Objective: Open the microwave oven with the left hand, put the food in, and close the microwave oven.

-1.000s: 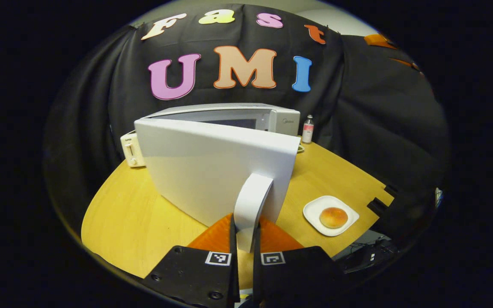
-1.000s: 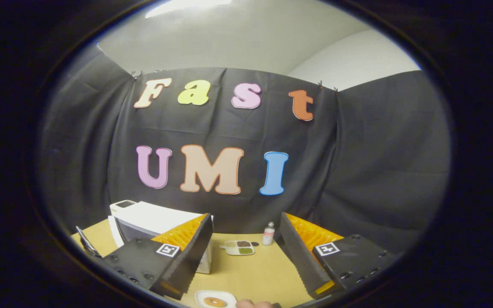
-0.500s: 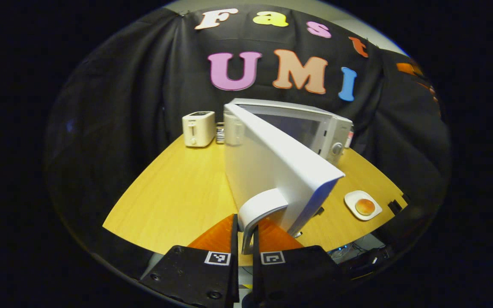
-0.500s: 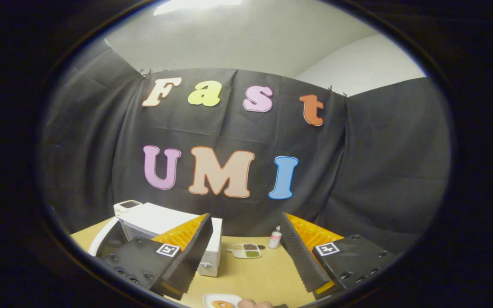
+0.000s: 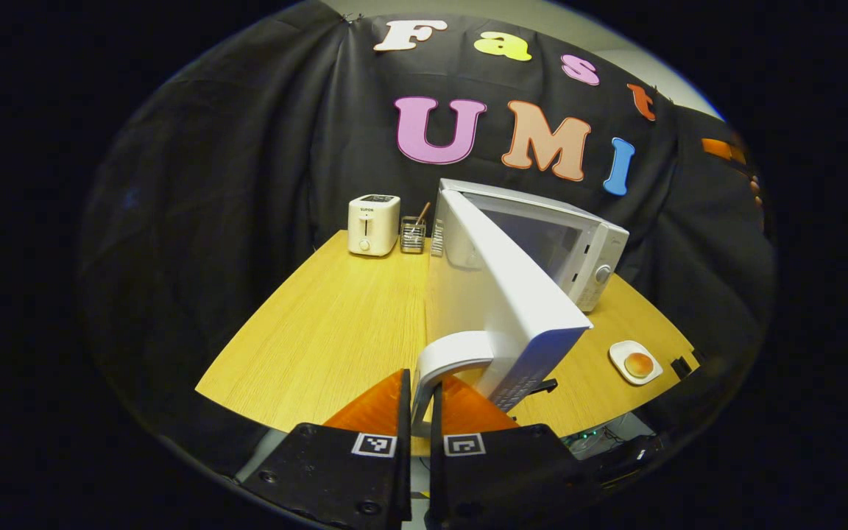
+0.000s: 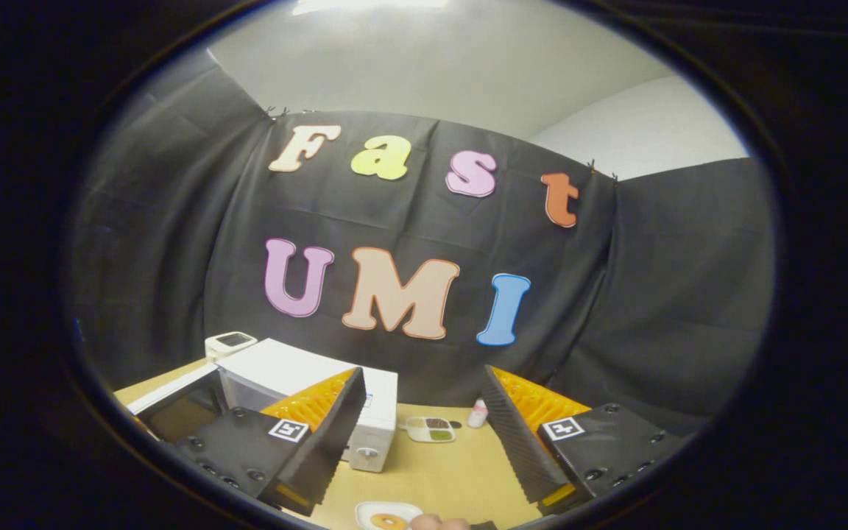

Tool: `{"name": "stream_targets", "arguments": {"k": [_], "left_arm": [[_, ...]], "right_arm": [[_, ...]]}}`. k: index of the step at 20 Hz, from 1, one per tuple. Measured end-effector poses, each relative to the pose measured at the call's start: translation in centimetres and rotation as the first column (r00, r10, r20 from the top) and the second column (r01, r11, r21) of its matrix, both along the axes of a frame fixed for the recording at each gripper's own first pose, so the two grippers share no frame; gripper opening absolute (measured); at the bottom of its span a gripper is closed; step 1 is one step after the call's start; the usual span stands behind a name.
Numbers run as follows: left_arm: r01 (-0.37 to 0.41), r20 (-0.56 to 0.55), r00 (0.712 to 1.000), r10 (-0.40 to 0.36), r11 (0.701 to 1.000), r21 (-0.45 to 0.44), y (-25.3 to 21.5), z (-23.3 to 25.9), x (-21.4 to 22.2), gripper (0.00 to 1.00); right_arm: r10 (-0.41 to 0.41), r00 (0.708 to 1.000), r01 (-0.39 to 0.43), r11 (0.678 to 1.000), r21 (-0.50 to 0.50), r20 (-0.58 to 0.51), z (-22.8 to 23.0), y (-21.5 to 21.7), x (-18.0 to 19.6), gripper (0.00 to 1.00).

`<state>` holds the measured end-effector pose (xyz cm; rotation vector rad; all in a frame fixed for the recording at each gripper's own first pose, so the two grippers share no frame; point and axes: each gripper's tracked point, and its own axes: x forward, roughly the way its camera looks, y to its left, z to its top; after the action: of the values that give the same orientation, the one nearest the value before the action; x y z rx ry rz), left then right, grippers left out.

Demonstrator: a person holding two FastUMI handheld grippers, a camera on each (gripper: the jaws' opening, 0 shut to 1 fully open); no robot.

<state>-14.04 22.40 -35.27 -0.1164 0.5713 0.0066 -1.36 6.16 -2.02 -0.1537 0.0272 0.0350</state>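
Our left gripper (image 5: 419, 412) stays clamped on the handle (image 5: 444, 355) of the microwave (image 5: 542, 235), its door (image 5: 490, 294) swung wider than a second ago. Our right gripper (image 6: 424, 434) hangs wide open; the bun (image 5: 638, 363) sits plated on the table (image 5: 336, 324). The toaster (image 5: 373, 224) bears lettering too small to trust.

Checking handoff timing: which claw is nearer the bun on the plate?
Right. The right claw hangs open over the table with the bun just below its view's near edge. The left claw is shut on the door handle, the bun off across the table.
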Motion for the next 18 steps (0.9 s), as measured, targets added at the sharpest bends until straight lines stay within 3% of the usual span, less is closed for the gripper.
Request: {"name": "stream_targets", "arguments": {"k": [1,3,4,5,6,14,18], "left_arm": [[-0.001,0.000,1.000,0.001,1.000,0.002,0.3,0.0,0.1,0.11],[-0.027,-0.006,1.000,0.027,1.000,-0.007,1.1,0.1,-0.2,0.25],[-0.040,-0.015,0.999,0.040,0.999,-0.003,1.4,-0.1,-0.4,0.46],[-0.043,-0.022,0.999,0.043,0.999,0.002,1.6,0.0,-0.7,0.57],[-0.043,-0.012,0.999,0.044,0.999,0.014,1.7,0.4,-0.8,0.77],[-0.036,0.059,0.998,0.026,0.984,0.175,4.0,5.7,-2.4,0.84],[-0.149,0.200,0.974,0.108,0.968,0.202,6.7,13.4,-1.9,0.96]], "right_arm": [[-0.001,1.000,0.001,1.000,-0.002,-0.002,-0.1,0.1,-0.1,0.96],[-0.005,1.000,0.005,1.000,0.002,-0.003,-0.1,0.3,-0.2,0.96],[-0.005,1.000,0.005,1.000,0.004,-0.004,-0.2,0.4,-0.2,0.96],[-0.008,1.000,0.008,1.000,0.005,-0.002,-0.1,0.4,-0.2,0.96],[-0.008,1.000,0.008,1.000,0.003,0.001,-0.2,0.4,-0.2,0.96],[0.008,1.000,-0.007,1.000,0.015,-0.013,-1.7,1.1,-0.5,0.97],[0.018,1.000,-0.016,0.997,0.072,-0.018,-3.6,1.1,-0.3,0.97]]}}
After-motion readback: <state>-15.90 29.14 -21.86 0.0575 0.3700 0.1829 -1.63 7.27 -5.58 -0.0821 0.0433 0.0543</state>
